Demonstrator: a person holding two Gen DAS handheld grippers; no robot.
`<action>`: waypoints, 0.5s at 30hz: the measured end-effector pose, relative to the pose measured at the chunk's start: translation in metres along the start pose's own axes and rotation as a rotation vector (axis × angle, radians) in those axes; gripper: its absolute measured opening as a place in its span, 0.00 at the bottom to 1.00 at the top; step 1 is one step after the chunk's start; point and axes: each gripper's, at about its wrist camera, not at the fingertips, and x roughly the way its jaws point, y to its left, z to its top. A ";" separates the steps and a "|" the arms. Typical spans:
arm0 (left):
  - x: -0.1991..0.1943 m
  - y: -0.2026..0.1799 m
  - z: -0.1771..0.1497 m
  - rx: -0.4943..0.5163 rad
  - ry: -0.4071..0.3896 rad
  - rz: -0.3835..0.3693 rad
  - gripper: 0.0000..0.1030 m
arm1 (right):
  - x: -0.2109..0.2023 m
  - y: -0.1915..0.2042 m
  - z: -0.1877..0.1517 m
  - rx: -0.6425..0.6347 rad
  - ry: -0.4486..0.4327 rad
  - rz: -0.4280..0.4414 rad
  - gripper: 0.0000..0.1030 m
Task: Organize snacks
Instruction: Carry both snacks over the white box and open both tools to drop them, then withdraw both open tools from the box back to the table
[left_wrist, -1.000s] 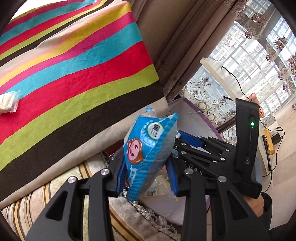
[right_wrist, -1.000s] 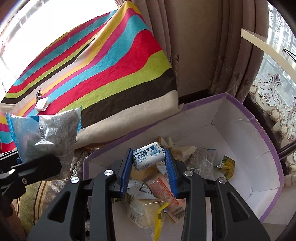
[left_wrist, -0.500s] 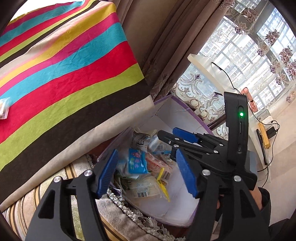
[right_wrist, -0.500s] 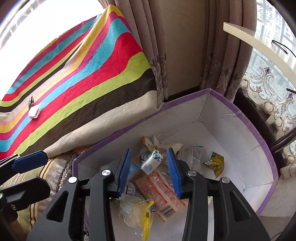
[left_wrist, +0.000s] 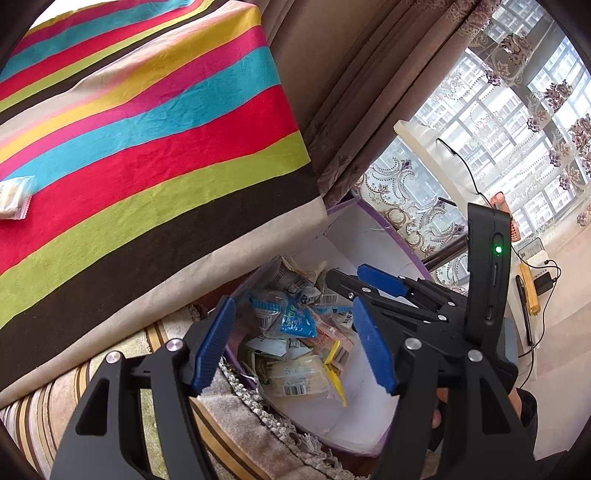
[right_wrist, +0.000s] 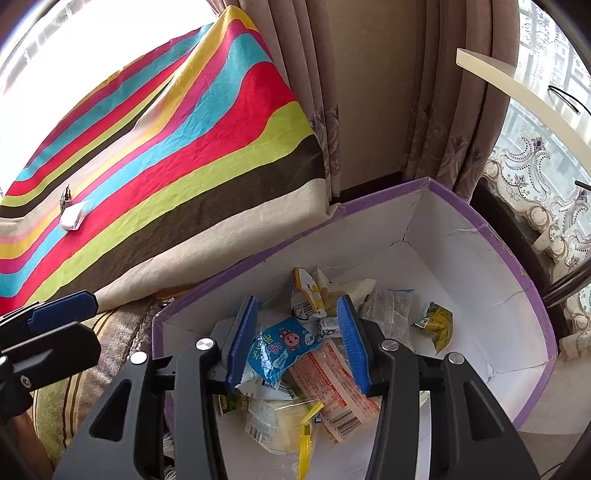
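**A:** How far am I with the snacks, do you think?

**B:** From what I see, most of the work is done. On the left, on the striped cloth (right_wrist: 177, 147), one small white packet (right_wrist: 75, 216) lies alone, well apart from the box. I count only this one there, with a tiny dark thing just beside it that I cannot identify. So I judge one snack is left to collect.

**A:** And my left gripper (left_wrist: 295, 343)?

**B:** It is wide apart and holds nothing. It hangs above the near edge of the purple box (right_wrist: 532, 280).

**A:** What is inside the box?

**B:** A loose pile. I go left to right in the right wrist view: one blue cartoon packet (right_wrist: 282, 349) on top of the pile, one small blue-and-white milk candy (right_wrist: 328, 326) touching it, one orange-red wrapper with a barcode (right_wrist: 332, 384) under them, one clear bag with a yellow clip (right_wrist: 280, 421) in front, some pale wrappers at the back, one clear crumpled packet, and one yellow-green packet (right_wrist: 436, 323) apart at the right. About eight pieces; the exact number I cannot tell, because they overlap.

**A:** My right gripper (right_wrist: 299, 345)?

**B:** Also spread, with empty fingers, over the pile in the box. Both hands are free for the last packet.
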 end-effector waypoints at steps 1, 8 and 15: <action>-0.001 0.002 0.000 -0.005 -0.003 0.006 0.64 | 0.000 0.001 0.000 -0.002 0.000 0.000 0.46; -0.010 0.015 0.000 -0.033 -0.028 0.039 0.66 | 0.000 0.012 0.001 -0.027 0.003 0.005 0.50; -0.018 0.027 0.002 -0.066 -0.049 0.067 0.66 | -0.002 0.028 0.003 -0.058 0.004 0.010 0.50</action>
